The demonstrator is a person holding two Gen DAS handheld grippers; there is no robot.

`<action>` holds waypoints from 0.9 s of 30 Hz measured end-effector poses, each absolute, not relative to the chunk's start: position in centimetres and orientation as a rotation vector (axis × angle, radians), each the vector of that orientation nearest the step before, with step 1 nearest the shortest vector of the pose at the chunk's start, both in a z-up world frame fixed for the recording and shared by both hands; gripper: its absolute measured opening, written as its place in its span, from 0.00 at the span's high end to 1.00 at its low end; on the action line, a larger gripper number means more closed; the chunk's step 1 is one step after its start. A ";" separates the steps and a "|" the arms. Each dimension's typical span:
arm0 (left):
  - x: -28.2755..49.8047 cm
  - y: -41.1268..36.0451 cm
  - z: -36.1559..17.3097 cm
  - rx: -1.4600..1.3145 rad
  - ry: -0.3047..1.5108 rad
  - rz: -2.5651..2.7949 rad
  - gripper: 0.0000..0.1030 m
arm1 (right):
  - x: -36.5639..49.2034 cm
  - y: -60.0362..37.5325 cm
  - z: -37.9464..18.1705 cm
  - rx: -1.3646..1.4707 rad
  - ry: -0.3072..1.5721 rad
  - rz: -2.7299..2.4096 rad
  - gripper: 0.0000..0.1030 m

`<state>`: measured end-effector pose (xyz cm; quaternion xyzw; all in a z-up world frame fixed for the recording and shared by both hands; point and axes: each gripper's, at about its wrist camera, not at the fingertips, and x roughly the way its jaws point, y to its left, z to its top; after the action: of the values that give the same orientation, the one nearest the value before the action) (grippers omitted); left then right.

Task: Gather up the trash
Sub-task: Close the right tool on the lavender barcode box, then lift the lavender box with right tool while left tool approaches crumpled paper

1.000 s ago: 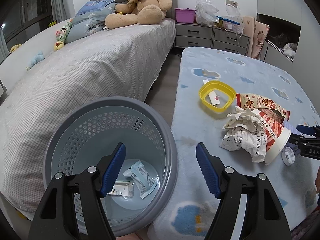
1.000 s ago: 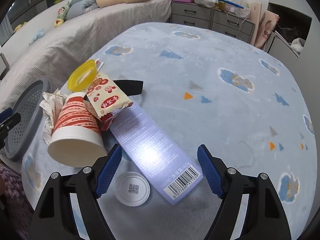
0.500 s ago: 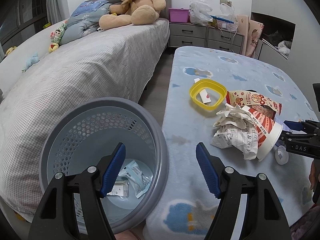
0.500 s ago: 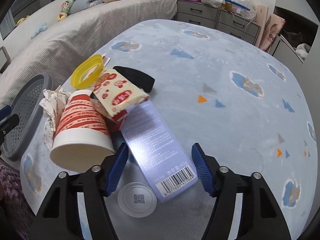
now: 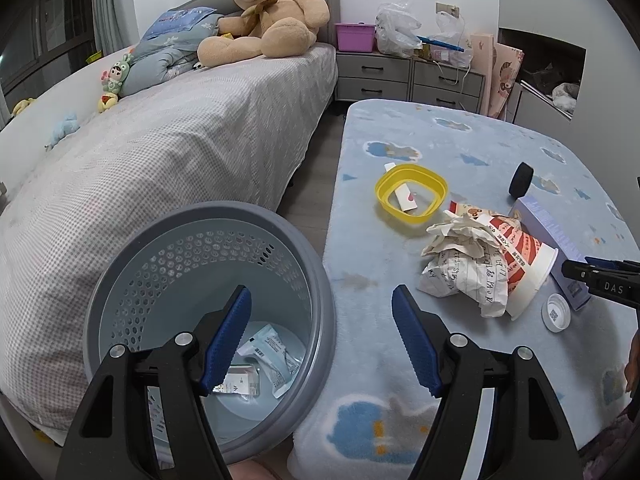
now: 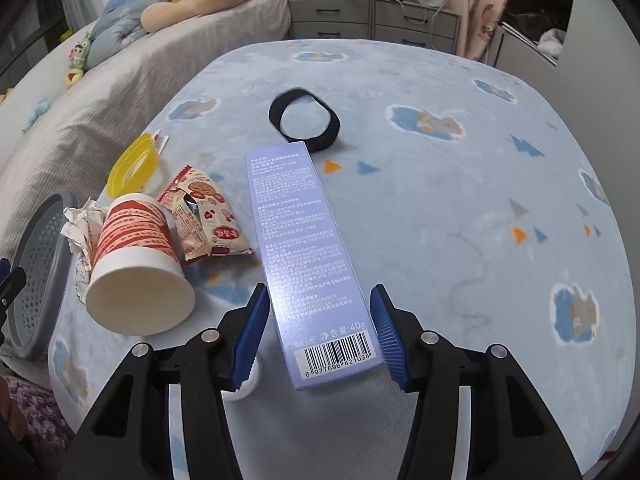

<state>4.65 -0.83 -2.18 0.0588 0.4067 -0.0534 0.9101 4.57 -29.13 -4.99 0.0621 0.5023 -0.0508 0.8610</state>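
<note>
A long purple box lies on the blue blanket, its barcode end between the pads of my right gripper. The jaws are closing on it, with a sliver of gap still at the left pad. Left of the box lie a red-striped paper cup on its side, a torn snack wrapper and crumpled paper. A white cap sits under the left finger. My left gripper hangs open and empty over the grey trash bin, which holds a few packets.
A yellow ring lid and a black ring lie further up the blanket. A bed with a teddy bear runs along the left. Grey drawers stand at the back.
The right jaws have narrowed around the purple box, which now lies lengthwise between them. The snack wrapper is off the box and the black ring is uncovered. The left gripper stays put.
</note>
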 end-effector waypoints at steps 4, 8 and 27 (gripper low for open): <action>4.3 -0.8 -2.0 0.119 0.833 -0.116 0.32 | 4.1 -28.8 -5.0 0.130 1.050 -0.111 0.49; 4.1 -0.9 -2.0 0.118 0.831 -0.122 0.32 | 4.5 -28.6 -5.1 0.143 1.046 -0.095 0.41; 4.2 -4.2 -2.4 0.133 0.842 -0.237 0.32 | 4.4 -29.4 -4.4 0.184 1.013 -0.115 0.59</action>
<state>4.21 -4.19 -2.43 0.0646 0.4075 -0.1145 0.9037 4.45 -29.43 -4.45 0.0878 0.4841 -0.0551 0.8689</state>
